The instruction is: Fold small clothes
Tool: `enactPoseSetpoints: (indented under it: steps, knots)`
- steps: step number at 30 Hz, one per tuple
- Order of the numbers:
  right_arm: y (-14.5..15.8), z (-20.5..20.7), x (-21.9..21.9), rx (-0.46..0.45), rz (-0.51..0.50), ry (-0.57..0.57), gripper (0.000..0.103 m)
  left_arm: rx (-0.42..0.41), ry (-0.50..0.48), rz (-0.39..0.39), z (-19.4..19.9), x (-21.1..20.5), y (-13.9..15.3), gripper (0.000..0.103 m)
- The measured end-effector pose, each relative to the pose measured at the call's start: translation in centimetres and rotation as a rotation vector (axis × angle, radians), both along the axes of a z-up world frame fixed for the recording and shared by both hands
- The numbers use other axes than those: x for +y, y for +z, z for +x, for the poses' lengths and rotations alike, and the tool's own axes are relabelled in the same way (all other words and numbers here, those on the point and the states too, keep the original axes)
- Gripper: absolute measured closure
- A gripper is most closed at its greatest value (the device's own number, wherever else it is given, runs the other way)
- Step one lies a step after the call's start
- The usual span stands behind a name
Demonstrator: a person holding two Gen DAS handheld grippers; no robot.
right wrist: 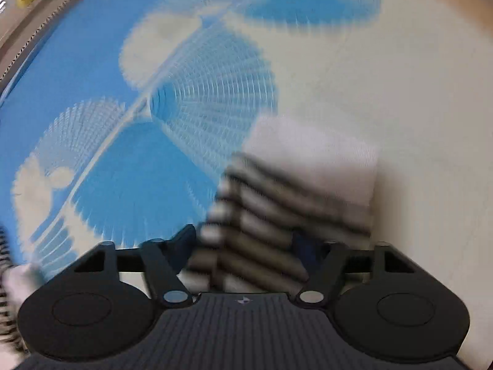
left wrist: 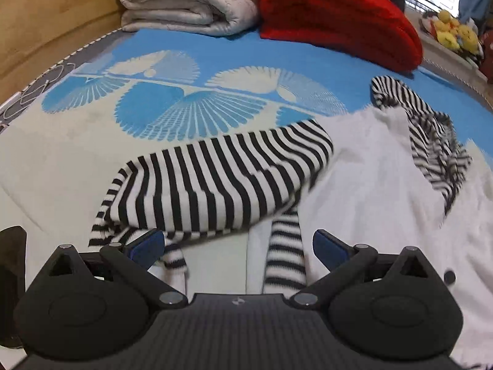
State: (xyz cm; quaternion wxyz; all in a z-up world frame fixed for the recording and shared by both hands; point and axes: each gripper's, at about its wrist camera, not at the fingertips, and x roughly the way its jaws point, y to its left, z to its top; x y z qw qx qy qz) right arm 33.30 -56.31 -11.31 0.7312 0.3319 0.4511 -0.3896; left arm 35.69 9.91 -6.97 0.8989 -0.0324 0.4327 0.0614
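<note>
From my left wrist view, at far left, a wooden bed frame point(left wrist: 46, 24) borders the blue and cream bedspread point(left wrist: 215, 49). A folded white blanket point(left wrist: 185, 3) sits at the back of the bed, with a red folded blanket point(left wrist: 336, 15) just beside it on the right. The black-and-white striped garment point(left wrist: 215, 178) lies mid-bed, one sleeve spread across the spread, joined to a white panel point(left wrist: 363, 166) further right; a second striped part point(left wrist: 431, 141) lies crumpled on that panel. My left tongs point(left wrist: 237, 246) stand released over the garment's lower edge, blue pads apart, striped cloth between them but not pinched. Yellow soft toys point(left wrist: 453, 27) sit beyond the bed at far right.

My right wrist view is blurred. My right tongs point(right wrist: 246, 246) carry a striped and white fold of cloth point(right wrist: 295, 191) between the fingers; whether the pads press on it, I cannot tell.
</note>
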Motion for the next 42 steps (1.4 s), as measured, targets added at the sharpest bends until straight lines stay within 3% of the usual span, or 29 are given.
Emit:
enactPoseSetpoints:
  steps: [1, 2, 4, 7, 10, 12, 14, 17, 18, 20, 22, 24, 26, 29, 33, 35, 36, 37, 38, 42]
  knots:
    - [0.9, 0.6, 0.3, -0.024, -0.031, 0.061, 0.099, 0.003, 0.008, -0.018, 0.2, 0.2, 0.0, 0.0]
    - [2.3, 0.8, 0.3, -0.08, -0.033, 0.083, 0.103, 0.008, 0.012, -0.035, 0.4, 0.3, -0.1, 0.0]
    - [6.8, -0.2, -0.2, -0.277, -0.042, 0.084, 0.103, 0.004, 0.018, -0.046, 0.4, 0.4, 0.0, 0.0]
    - [13.9, -4.0, -1.0, -0.552, -0.189, 0.128, 0.103, -0.023, 0.029, -0.035, 0.0, 0.6, 0.5, 0.0]
    - [16.2, -8.4, -3.5, -0.71, -0.271, 0.13, 0.103, -0.029, 0.043, -0.036, 0.1, 0.9, 0.5, 0.0]
    - [14.4, -10.3, -5.7, -0.643, -0.342, 0.075, 0.103, -0.014, 0.047, -0.027, 0.2, 0.9, 0.3, 0.0]
    - [10.5, -10.3, -8.0, -0.434, -0.426, -0.014, 0.103, 0.0, 0.046, -0.016, 0.3, 0.6, -0.1, 0.0]
    - [2.7, -11.1, -12.3, -0.13, -0.342, -0.19, 0.103, 0.004, 0.029, 0.013, 0.2, 0.1, -0.3, 0.0]
    - [1.1, -12.1, -13.0, -0.122, -0.28, -0.245, 0.099, 0.002, 0.026, 0.021, 0.2, -0.1, -0.4, 0.0]
    - [-0.9, -14.0, -13.2, -0.21, -0.128, -0.313, 0.096, 0.004, 0.02, 0.02, 0.4, -0.3, -0.5, 0.0]
    - [-1.2, -13.8, -12.2, -0.28, -0.044, -0.207, 0.078, 0.015, 0.014, 0.013, 0.6, -0.6, -0.8, 0.0]
    - [0.1, -12.6, -11.0, -0.324, -0.062, -0.076, 0.041, 0.022, -0.002, 0.022, 0.7, -1.0, -1.0, 0.0]
    - [1.5, -11.4, -9.5, -0.349, -0.106, 0.042, 0.029, 0.02, -0.021, 0.038, 0.7, -1.4, -1.1, 0.0]
    - [2.2, -9.2, -8.5, -0.315, -0.175, 0.123, 0.023, 0.014, -0.03, 0.049, 0.6, -1.5, -1.1, 0.0]
    - [-0.5, -7.4, -7.7, -0.189, -0.244, 0.142, 0.022, 0.022, -0.016, 0.054, 0.7, -1.2, -1.3, 0.0]
    - [-2.6, -6.3, -7.7, -0.152, -0.227, 0.196, 0.023, 0.031, -0.014, 0.06, 0.9, -1.3, -1.5, 0.0]
    - [-2.8, -6.4, -6.9, -0.143, -0.279, 0.234, 0.06, 0.034, -0.015, 0.062, 1.0, -1.4, -1.5, 0.0]
    - [-2.9, -5.9, -6.0, -0.138, -0.353, 0.295, 0.091, 0.034, -0.019, 0.064, 1.0, -1.5, -1.6, 0.0]
    - [-2.6, -5.2, -5.5, -0.122, -0.373, 0.351, 0.092, 0.032, -0.023, 0.065, 1.1, -1.6, -1.6, 0.0]
    - [0.9, -4.6, -6.5, -0.115, -0.505, 0.175, 0.093, 0.023, -0.027, 0.079, 1.0, -1.8, -1.6, 0.0]
